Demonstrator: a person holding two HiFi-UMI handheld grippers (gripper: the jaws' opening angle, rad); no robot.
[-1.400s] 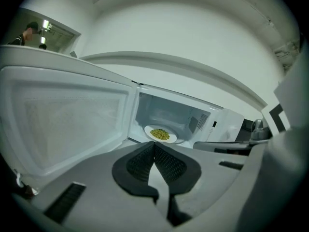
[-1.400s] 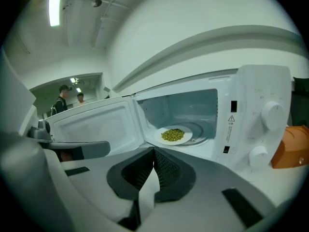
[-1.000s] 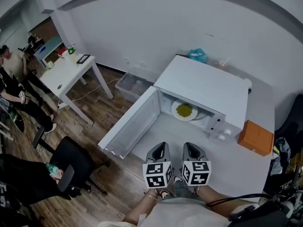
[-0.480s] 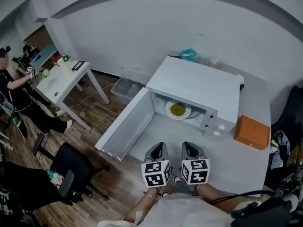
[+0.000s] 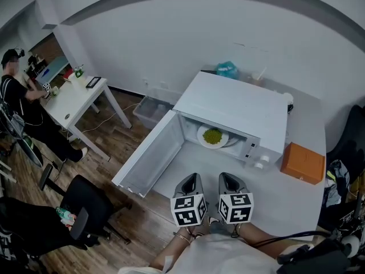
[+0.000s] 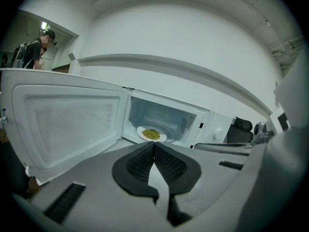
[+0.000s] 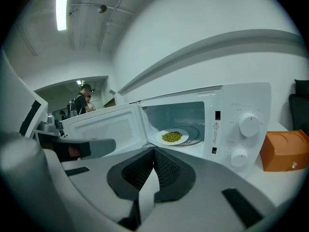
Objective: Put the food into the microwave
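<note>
A white microwave (image 5: 239, 104) stands on the white table with its door (image 5: 149, 156) swung wide open to the left. Inside it rests a white plate of green food (image 5: 213, 136), also seen in the left gripper view (image 6: 151, 134) and the right gripper view (image 7: 172, 137). My left gripper (image 5: 190, 185) and right gripper (image 5: 231, 184) hover side by side near the table's front edge, well back from the microwave. Both are shut, tips pressed together, with nothing held: left gripper (image 6: 154, 146), right gripper (image 7: 154, 152).
An orange box (image 5: 305, 163) lies on the table right of the microwave. A teal bag (image 5: 227, 69) sits behind it. At the left are a white desk (image 5: 74, 99) with a person (image 5: 14, 90), a black chair (image 5: 85, 204) and a clear bin (image 5: 149, 108) on the wood floor.
The view has shifted slightly, so the microwave sits a little higher and further left in frame. The person at the far desk has moved. Both grippers stay shut and in place.
</note>
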